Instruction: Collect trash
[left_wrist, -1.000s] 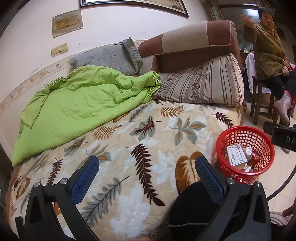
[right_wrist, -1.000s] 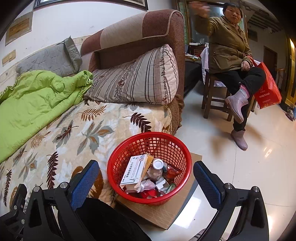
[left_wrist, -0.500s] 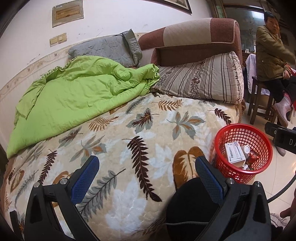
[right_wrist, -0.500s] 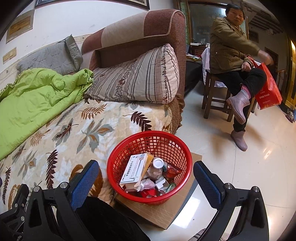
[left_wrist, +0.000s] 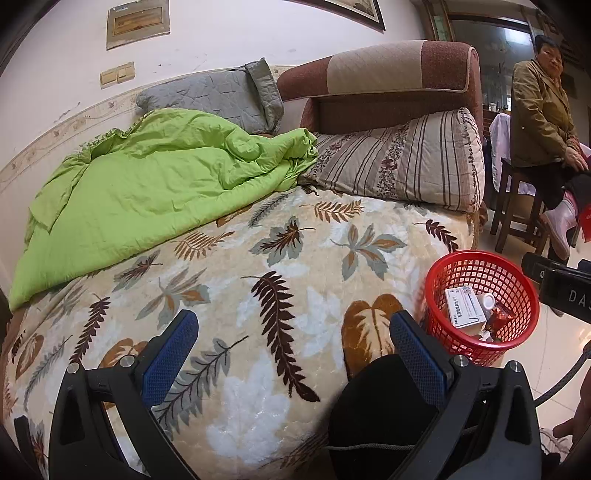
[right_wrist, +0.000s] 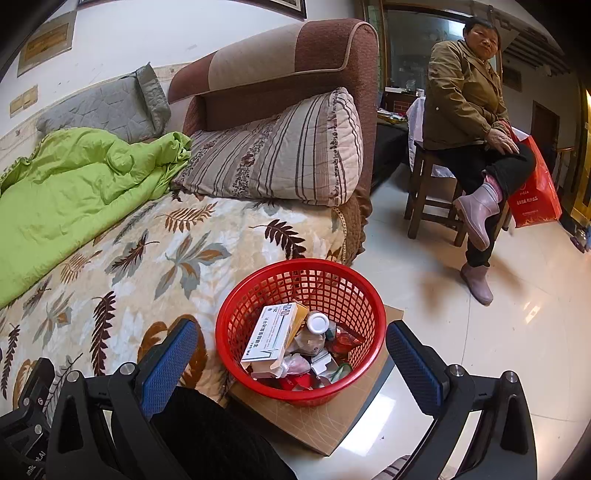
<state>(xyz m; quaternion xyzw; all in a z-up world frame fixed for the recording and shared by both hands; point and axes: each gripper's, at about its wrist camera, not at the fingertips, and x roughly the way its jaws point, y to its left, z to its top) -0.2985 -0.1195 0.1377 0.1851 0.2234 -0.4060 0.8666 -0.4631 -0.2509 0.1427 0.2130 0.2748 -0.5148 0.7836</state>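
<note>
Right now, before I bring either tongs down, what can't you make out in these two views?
- Bottom of the red basket: right wrist view, covered by the medicine box and white-capped bottle.
- Box print: both views, too small to read.
- Floor beside the bed: left wrist view, blocked by the leaf-print blanket.
- Anything under the green quilt: both views, hidden by its folds.

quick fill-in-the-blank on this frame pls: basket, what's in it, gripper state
1. The red basket stands on a flat piece of ____ on the floor beside the bed.
2. The largest item in the basket is a white and yellow ____.
3. Both the left gripper and the right gripper have their jaws ____, holding nothing.
4. The crumpled quilt on the bed is ____ in colour.

Missing words: cardboard; box; open; green
</note>
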